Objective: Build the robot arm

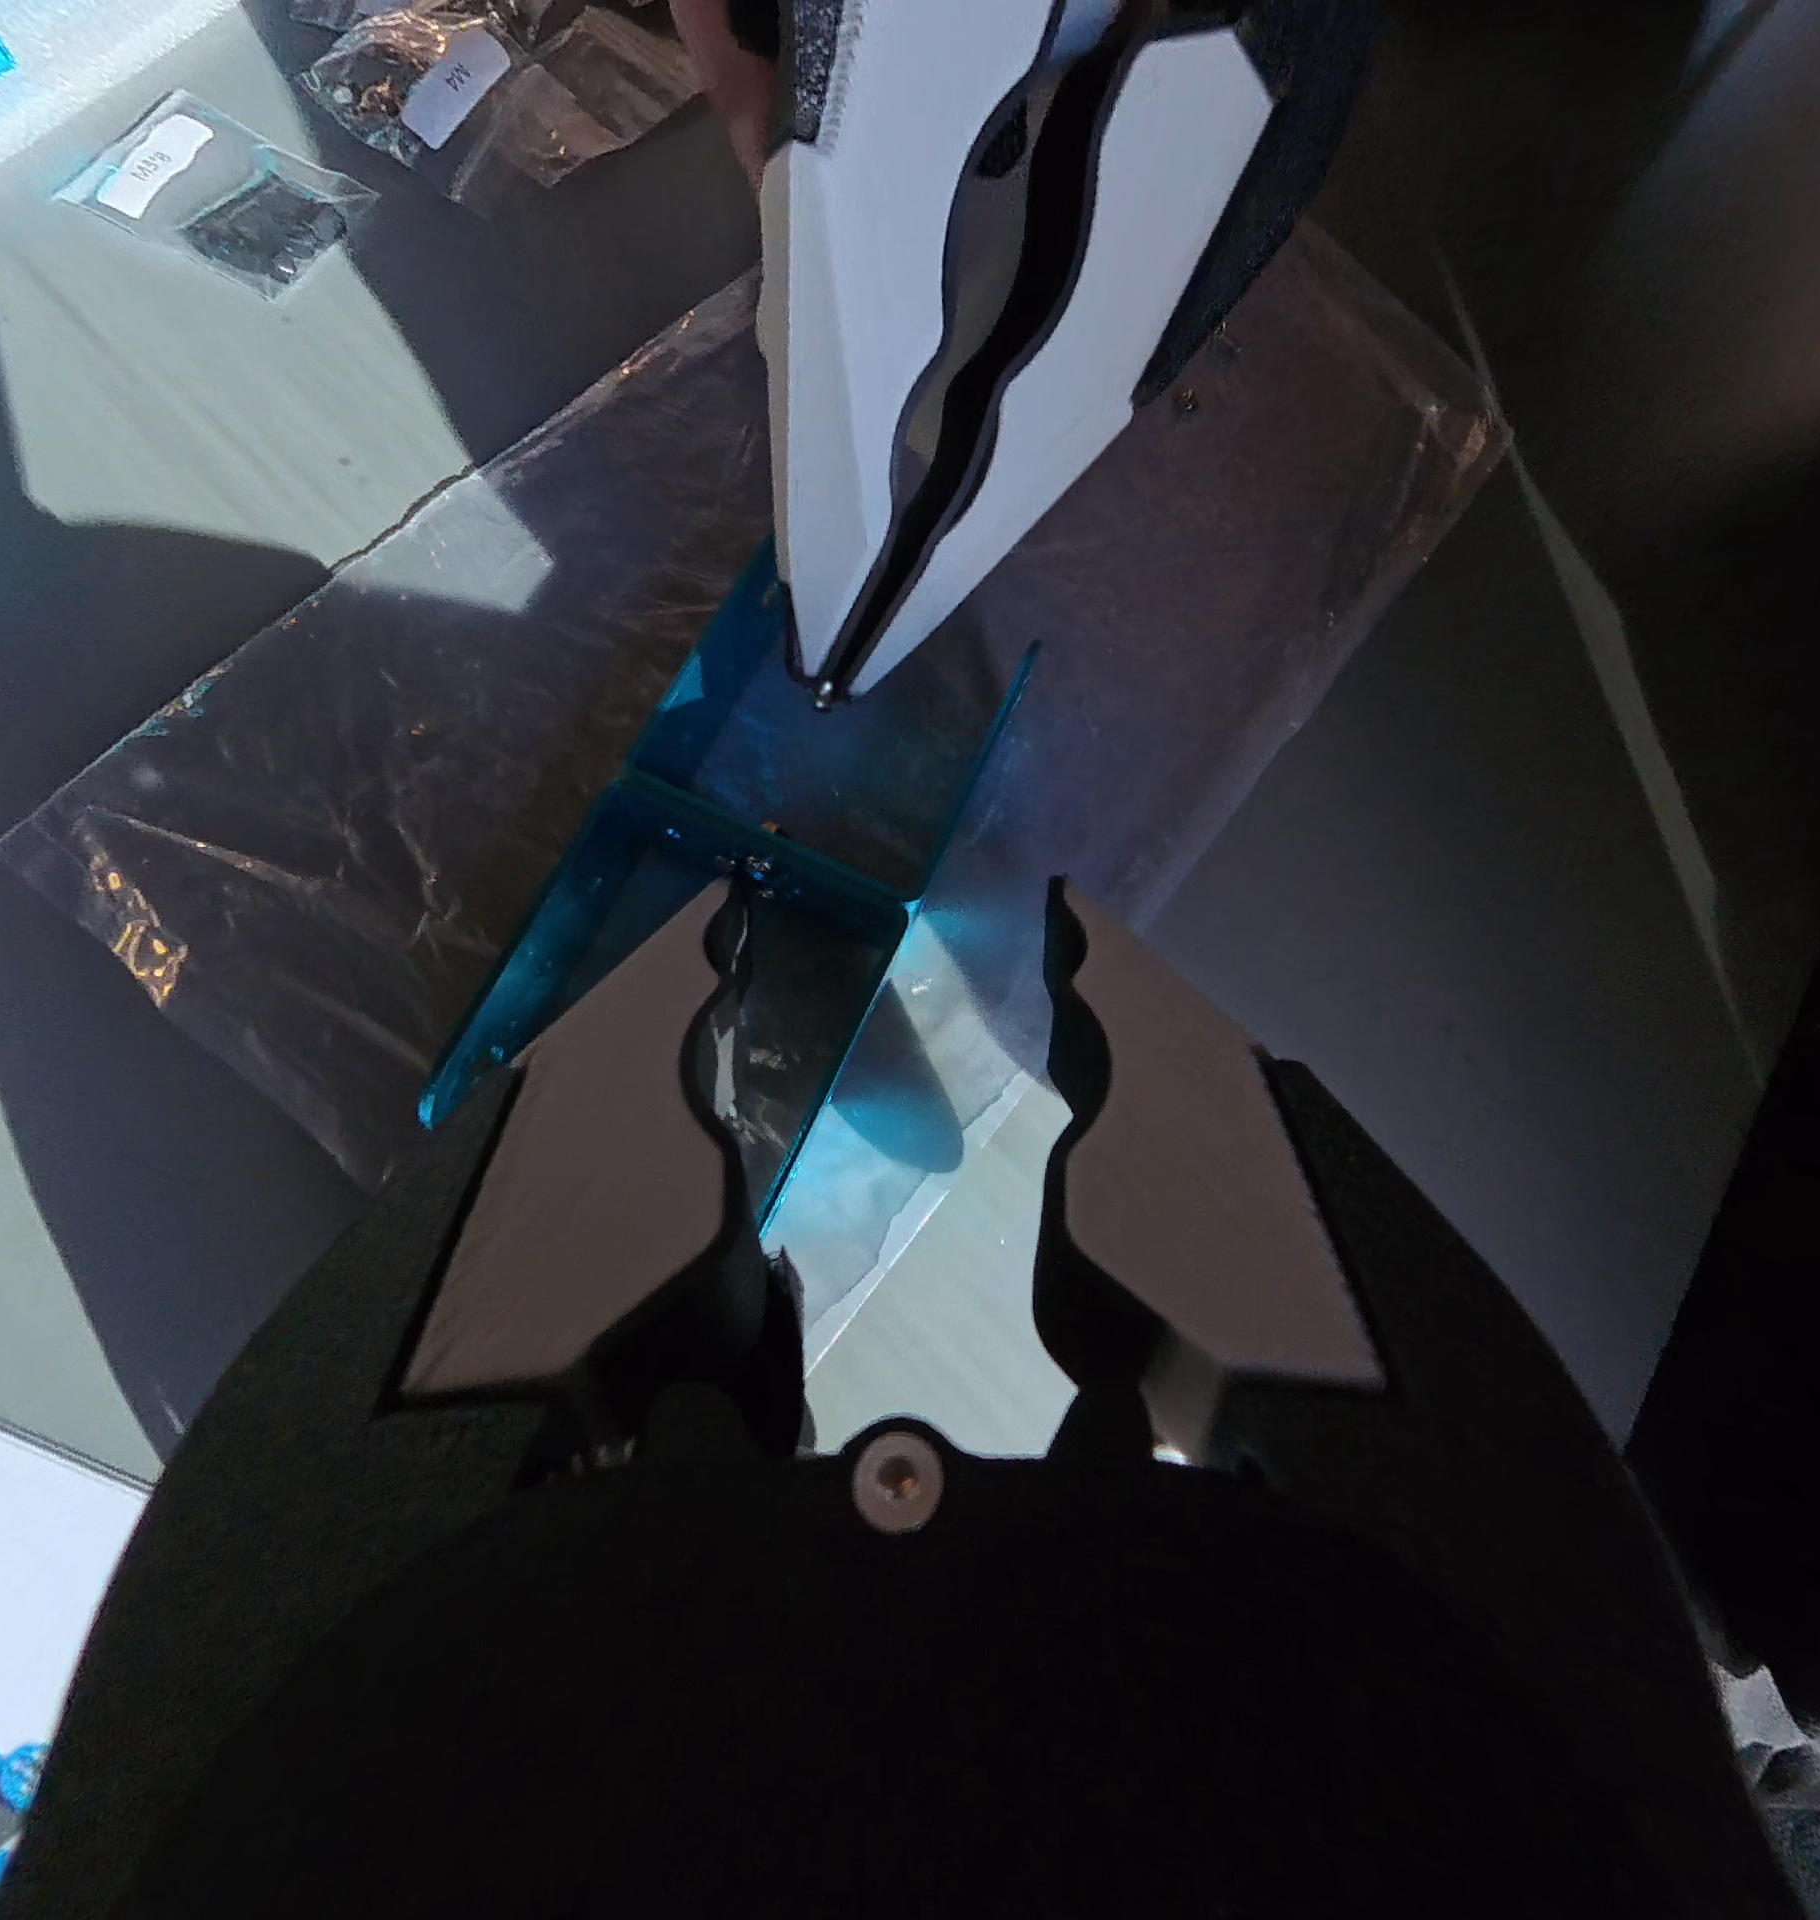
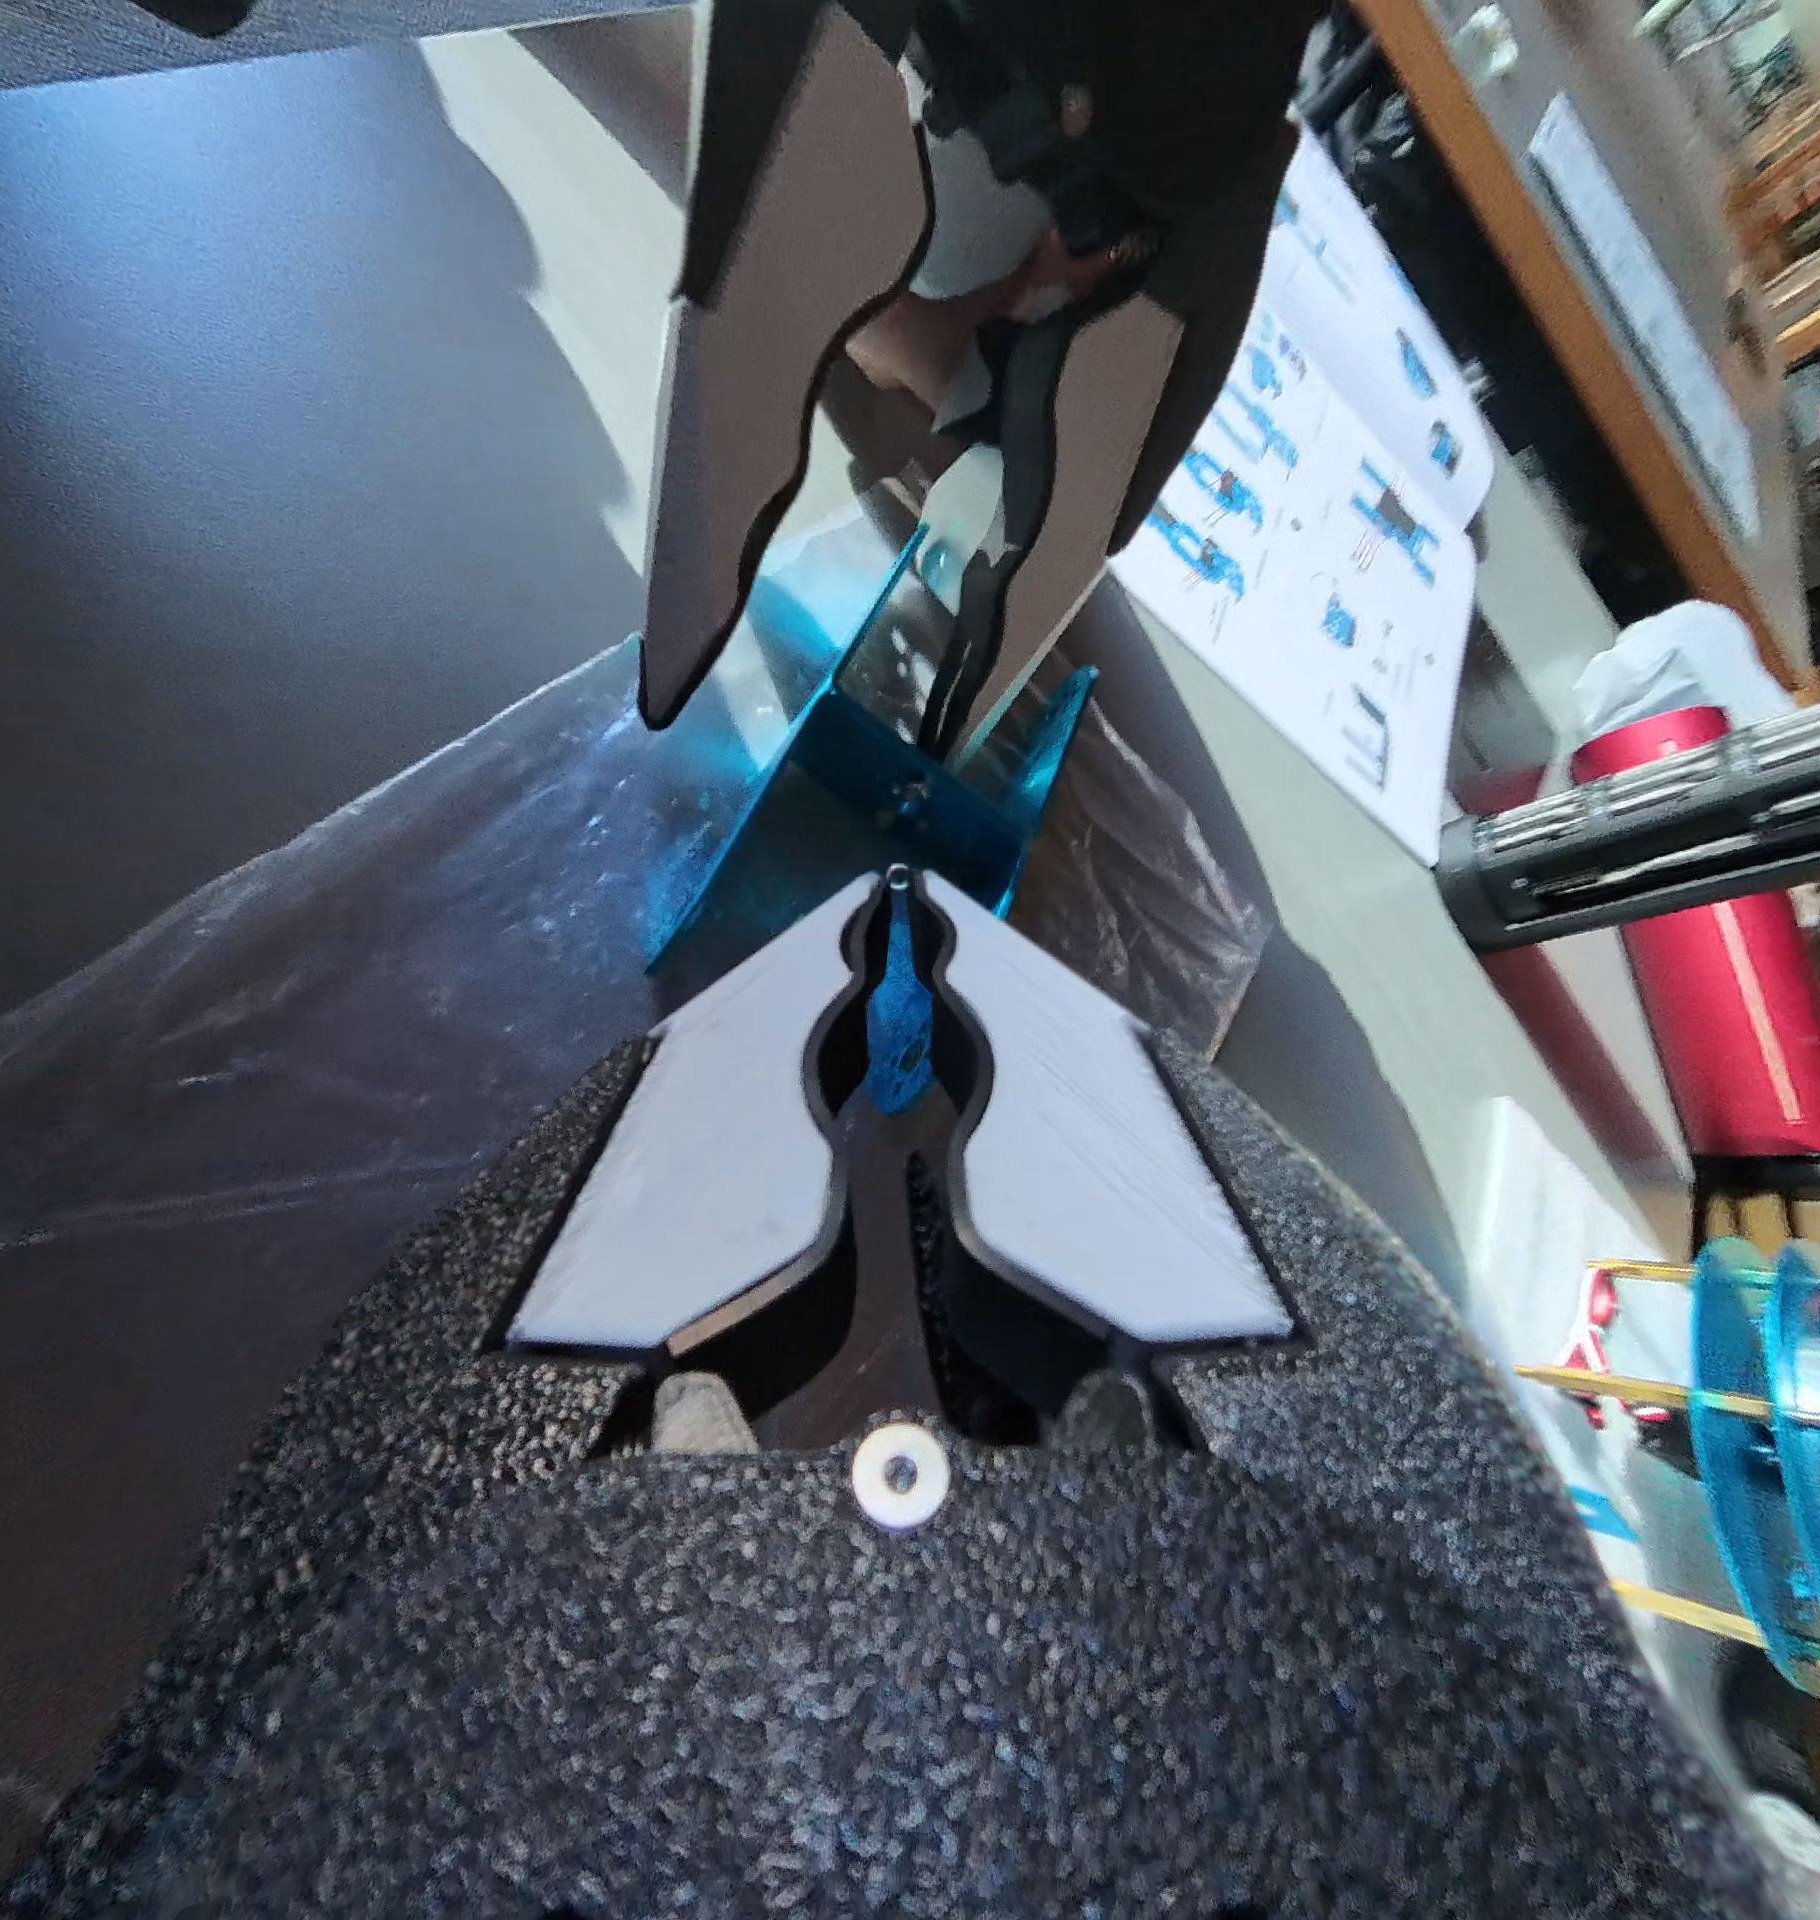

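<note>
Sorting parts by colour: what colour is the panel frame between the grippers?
Translucent blue; the frame shows best in the left wrist view.

**Blue bracket and small screw**

The blue acrylic frame (image 1: 740, 831) stands upright on a clear plastic sheet (image 1: 366, 727): 2 side plates joined by 1 cross plate. The right gripper (image 2: 898, 881) pinches what seems a small screw (image 1: 825, 698) near it. The left gripper (image 1: 885, 904), jaws apart, straddles a side plate.

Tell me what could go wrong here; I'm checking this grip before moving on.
The right gripper pinches a tiny screw only at its tips, so it may slip and drop. The open left gripper straddles one wall of the blue frame without clamping, so the frame could shift on the slick plastic sheet.
</note>
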A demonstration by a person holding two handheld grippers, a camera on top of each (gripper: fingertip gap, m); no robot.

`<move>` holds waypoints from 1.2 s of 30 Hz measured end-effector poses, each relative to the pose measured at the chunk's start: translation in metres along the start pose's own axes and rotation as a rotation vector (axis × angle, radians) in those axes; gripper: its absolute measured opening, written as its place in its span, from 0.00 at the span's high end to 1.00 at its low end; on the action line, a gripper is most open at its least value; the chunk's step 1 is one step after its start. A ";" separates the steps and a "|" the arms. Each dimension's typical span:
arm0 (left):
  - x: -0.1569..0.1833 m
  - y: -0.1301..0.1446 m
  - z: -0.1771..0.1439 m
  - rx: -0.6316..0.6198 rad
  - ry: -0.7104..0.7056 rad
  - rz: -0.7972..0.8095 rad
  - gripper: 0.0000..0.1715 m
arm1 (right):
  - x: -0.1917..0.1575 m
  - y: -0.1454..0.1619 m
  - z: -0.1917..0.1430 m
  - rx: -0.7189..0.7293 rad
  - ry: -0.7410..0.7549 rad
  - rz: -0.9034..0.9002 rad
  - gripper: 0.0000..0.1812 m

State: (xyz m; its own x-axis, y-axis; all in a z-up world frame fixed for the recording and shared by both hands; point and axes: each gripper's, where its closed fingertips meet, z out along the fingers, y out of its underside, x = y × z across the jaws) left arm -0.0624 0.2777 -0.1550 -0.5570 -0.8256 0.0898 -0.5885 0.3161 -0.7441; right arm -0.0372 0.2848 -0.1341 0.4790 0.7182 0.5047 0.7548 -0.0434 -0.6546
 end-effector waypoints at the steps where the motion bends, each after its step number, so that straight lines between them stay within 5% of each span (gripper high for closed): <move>1: 0.000 0.000 0.000 0.000 0.001 0.001 0.67 | 0.003 -0.001 0.001 0.006 0.036 -0.024 0.99; 13: -0.002 0.001 0.000 -0.008 0.004 0.014 0.67 | -0.002 0.006 0.015 -0.078 0.129 -0.140 1.00; 16: -0.002 0.007 -0.001 -0.042 0.003 0.017 0.69 | -0.006 0.008 0.010 -0.135 0.002 -0.002 1.00; 23: -0.007 0.018 -0.018 -0.087 -0.031 0.033 0.97 | 0.009 0.020 0.015 -0.254 -0.121 0.116 1.00; 36: -0.003 0.039 -0.042 -0.053 -0.123 -0.011 0.99 | 0.003 0.014 0.021 -0.416 -0.518 0.176 0.94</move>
State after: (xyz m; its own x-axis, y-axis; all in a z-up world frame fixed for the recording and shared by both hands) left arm -0.1082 0.3120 -0.1569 -0.4759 -0.8794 0.0134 -0.6265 0.3283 -0.7069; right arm -0.0345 0.3008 -0.1535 0.4128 0.9108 0.0088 0.8440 -0.3789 -0.3795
